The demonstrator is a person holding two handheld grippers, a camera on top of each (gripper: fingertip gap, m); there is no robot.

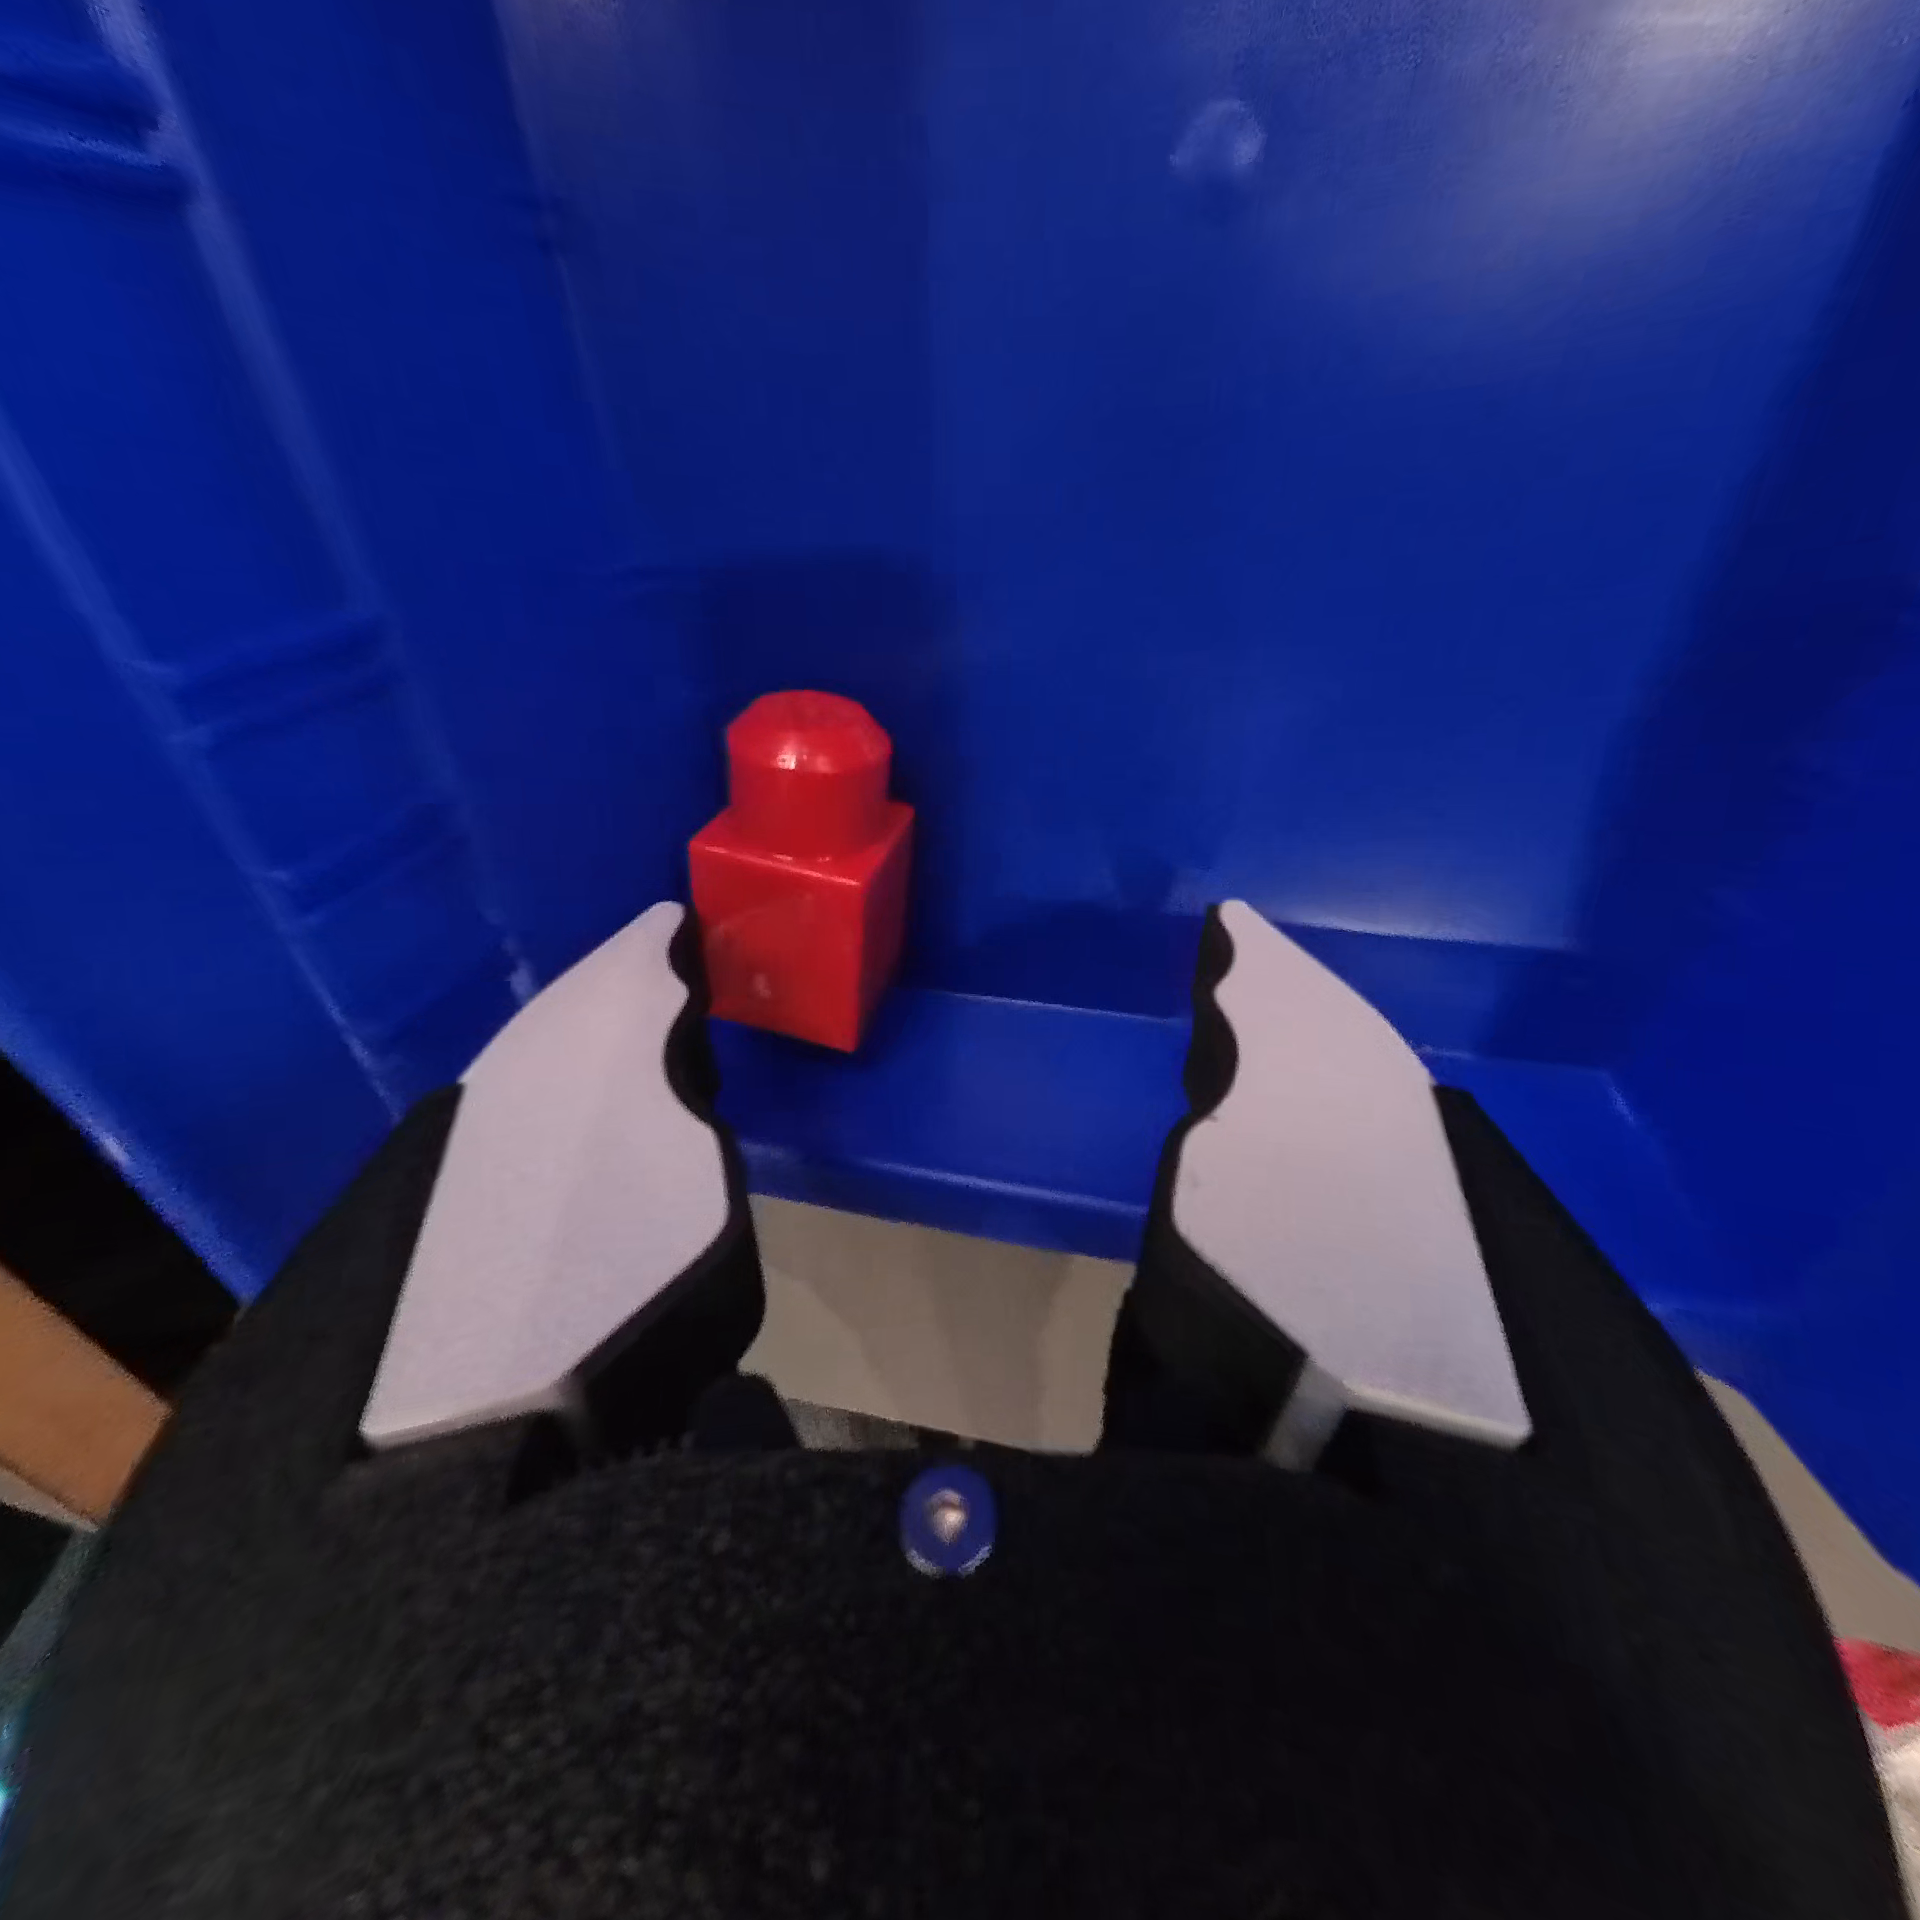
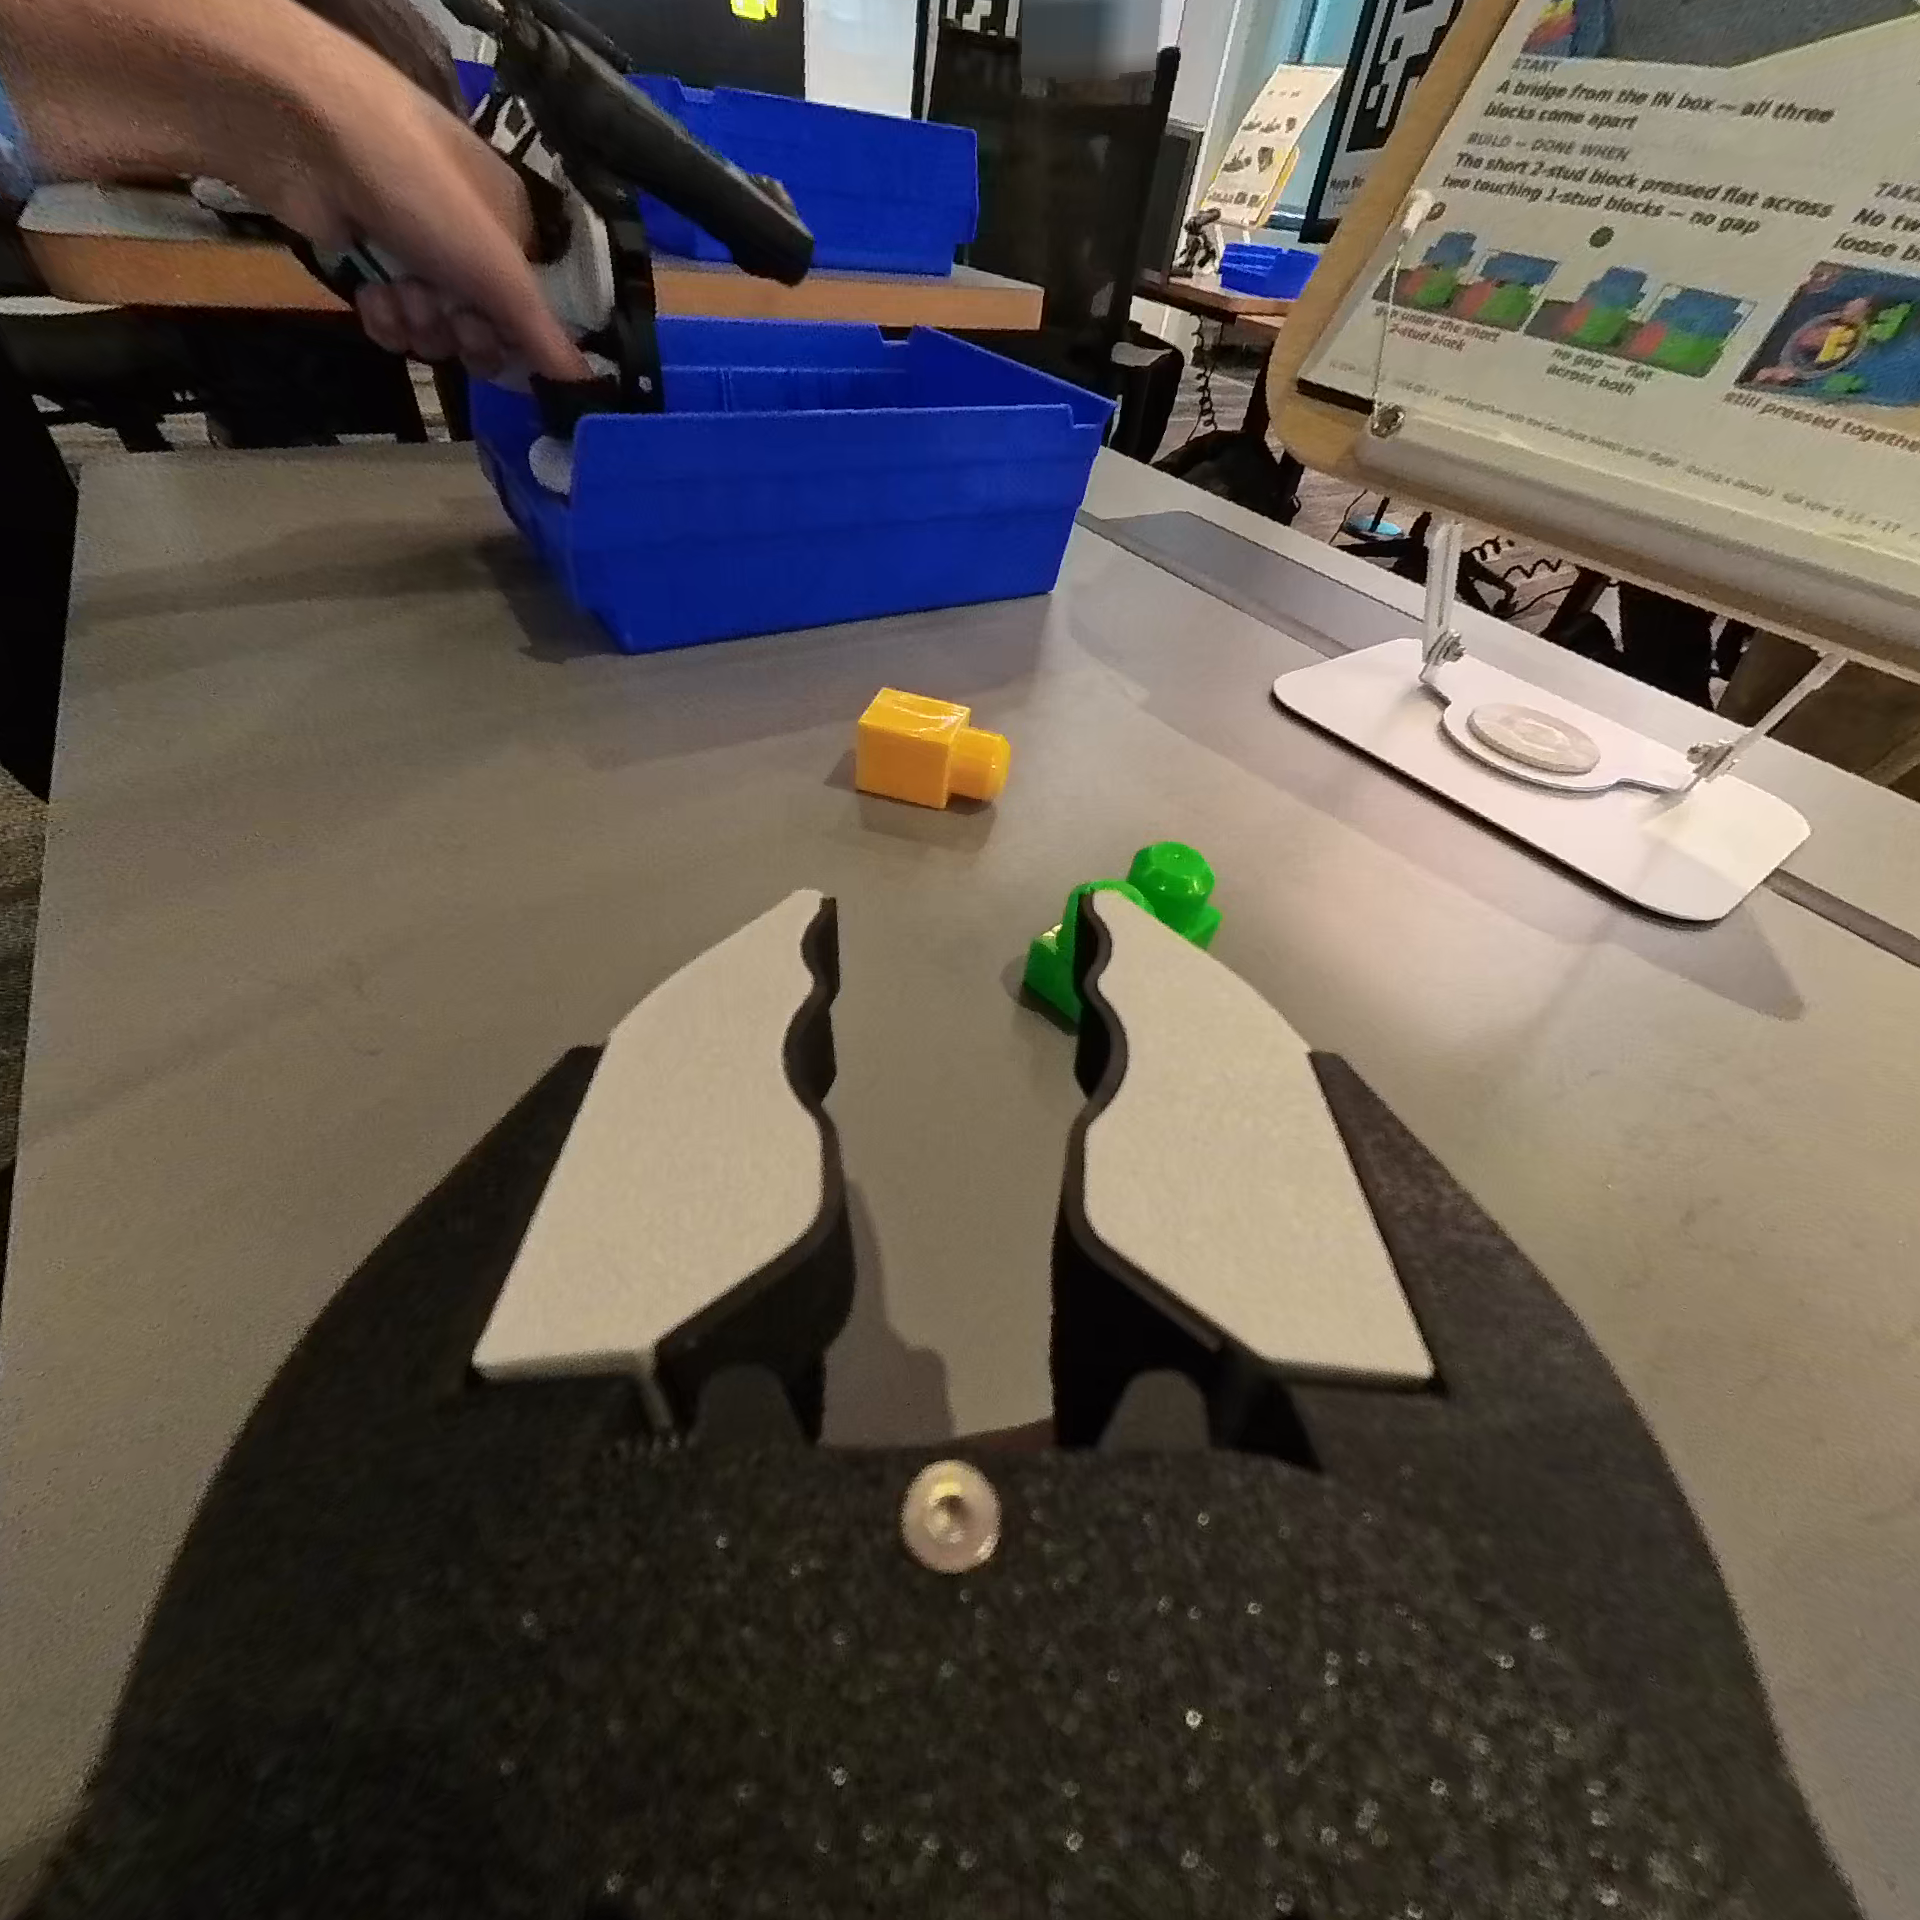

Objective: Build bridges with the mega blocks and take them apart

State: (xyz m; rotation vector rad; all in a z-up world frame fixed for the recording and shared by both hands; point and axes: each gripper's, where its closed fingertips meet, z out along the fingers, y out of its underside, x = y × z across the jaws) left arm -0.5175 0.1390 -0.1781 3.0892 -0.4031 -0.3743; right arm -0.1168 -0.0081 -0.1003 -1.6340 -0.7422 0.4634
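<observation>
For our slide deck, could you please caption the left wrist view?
Open left gripper reaching into a blue bin toward an upright red block.

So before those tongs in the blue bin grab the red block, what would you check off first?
1. Left tongs open: ok.
2. Red block upright, stud up: ok.
3. Block centred between the tips: not ok, it sits by the left fingertip.
4. Room behind it in the blue bin: cannot tell, it stands close to a corner.
5. Right tongs empty and apart from the bin: ok.
</observation>
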